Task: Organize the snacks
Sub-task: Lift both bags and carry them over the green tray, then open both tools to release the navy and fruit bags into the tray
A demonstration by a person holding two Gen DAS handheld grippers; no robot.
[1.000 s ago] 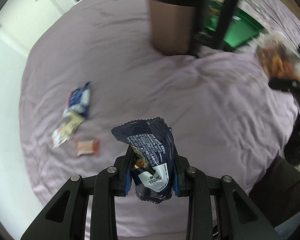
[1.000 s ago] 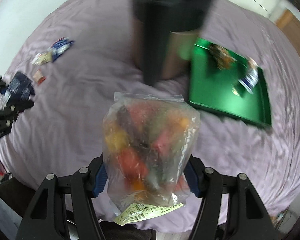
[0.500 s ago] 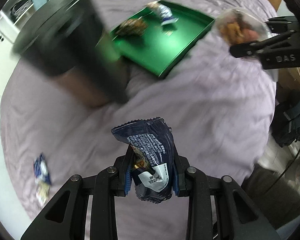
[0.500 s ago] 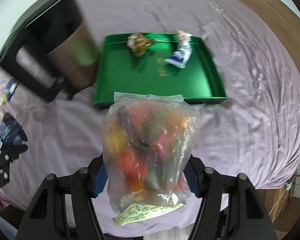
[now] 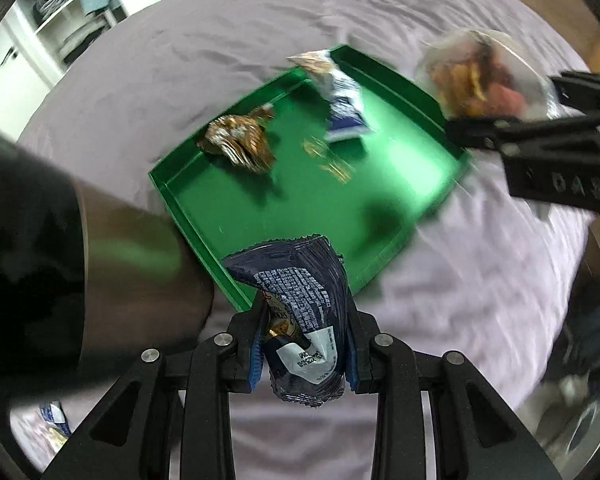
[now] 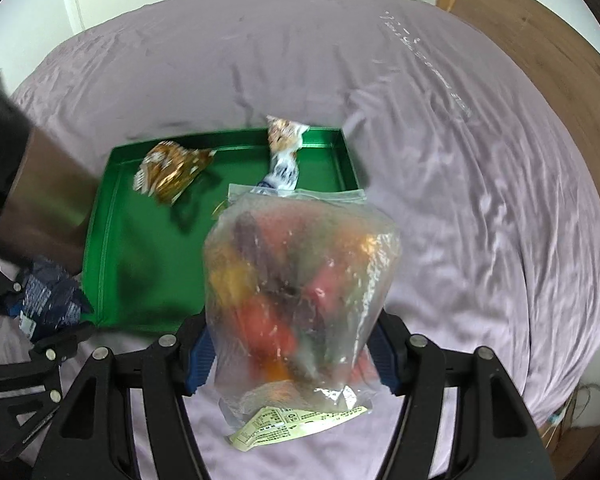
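Observation:
My left gripper (image 5: 303, 354) is shut on a dark blue snack packet (image 5: 300, 308), held above the near edge of a green tray (image 5: 236, 204). My right gripper (image 6: 292, 354) is shut on a clear bag of colourful snacks (image 6: 300, 280), held over the tray's near right part (image 6: 112, 240). The tray holds a golden-brown packet (image 5: 238, 144) (image 6: 172, 170), a white and blue packet (image 5: 340, 92) (image 6: 284, 160) and a small gold wrapper (image 5: 332, 164). The right gripper and its bag show in the left wrist view (image 5: 480, 76); the left gripper and packet show in the right wrist view (image 6: 48, 300).
A brown bin with a black lid (image 5: 60, 248) (image 6: 28, 188) stands just left of the tray on the purple bedsheet (image 6: 460, 160). A few loose packets lie on the sheet at the lower left (image 5: 54, 424). A wooden floor (image 6: 540, 40) lies beyond the bed's right side.
Both grippers have swung from the left of the bed, past the bin, to the green tray. The tray now sits close below both held snacks. Both grips are unchanged.

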